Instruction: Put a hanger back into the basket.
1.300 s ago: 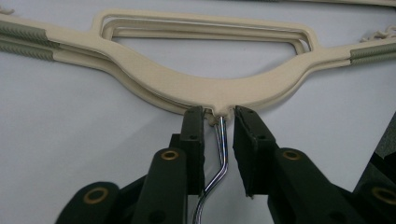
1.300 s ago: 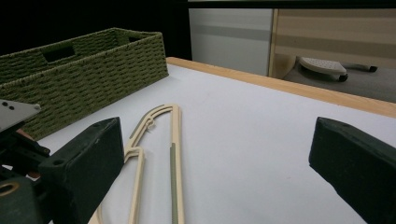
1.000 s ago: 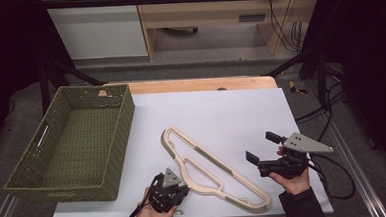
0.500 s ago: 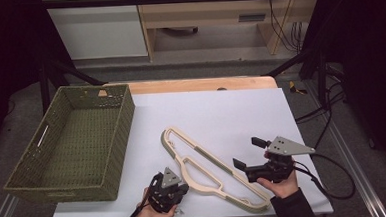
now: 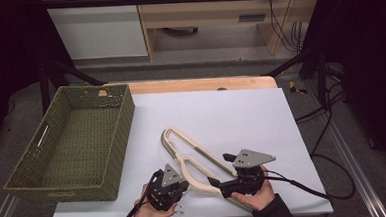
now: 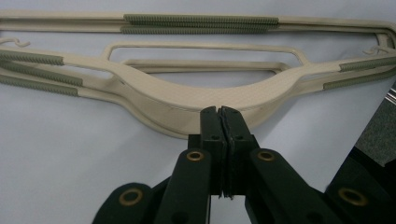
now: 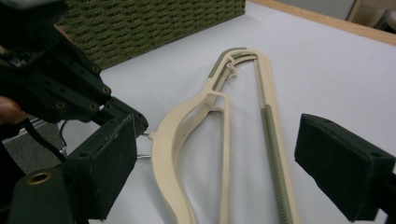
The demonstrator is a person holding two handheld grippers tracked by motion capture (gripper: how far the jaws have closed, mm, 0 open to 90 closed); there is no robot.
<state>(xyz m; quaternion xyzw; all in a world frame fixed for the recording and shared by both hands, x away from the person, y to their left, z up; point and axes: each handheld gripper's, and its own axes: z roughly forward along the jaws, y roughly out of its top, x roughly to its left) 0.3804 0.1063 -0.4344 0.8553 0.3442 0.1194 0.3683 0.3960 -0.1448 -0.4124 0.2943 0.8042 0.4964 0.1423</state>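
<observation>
At the near edge of the white table [image 5: 241,111], at about six o'clock in the high view, the left gripper [image 5: 177,187] sits in the person's left hand [image 5: 149,216] with its jaws pressed fully together. In the left gripper view the closed tips [image 6: 220,122] meet right at the thick curved middle of the cream hangers [image 6: 196,95]; they appear to pinch something thin there, but what exactly lies between them cannot be told. Just to the right, at about five o'clock, the right gripper [image 5: 219,183] rests in the right hand [image 5: 253,198], its jaws standing wide and having just been closing a little. The right gripper view shows its two black pads [image 7: 109,161] set either side of the hangers [image 7: 219,140], which lie between them untouched. The hangers [image 5: 188,154] are stacked flat on the table, running from the grippers up toward eleven o'clock, near the centre of the sheet, with grey ribbed strips along their bars. Farther off at nine o'clock stands a green woven basket [image 5: 124,122], its near wall well apart from the hangers. Beyond the table, at twelve o'clock, a wooden edge [image 5: 199,84] borders the sheet.
</observation>
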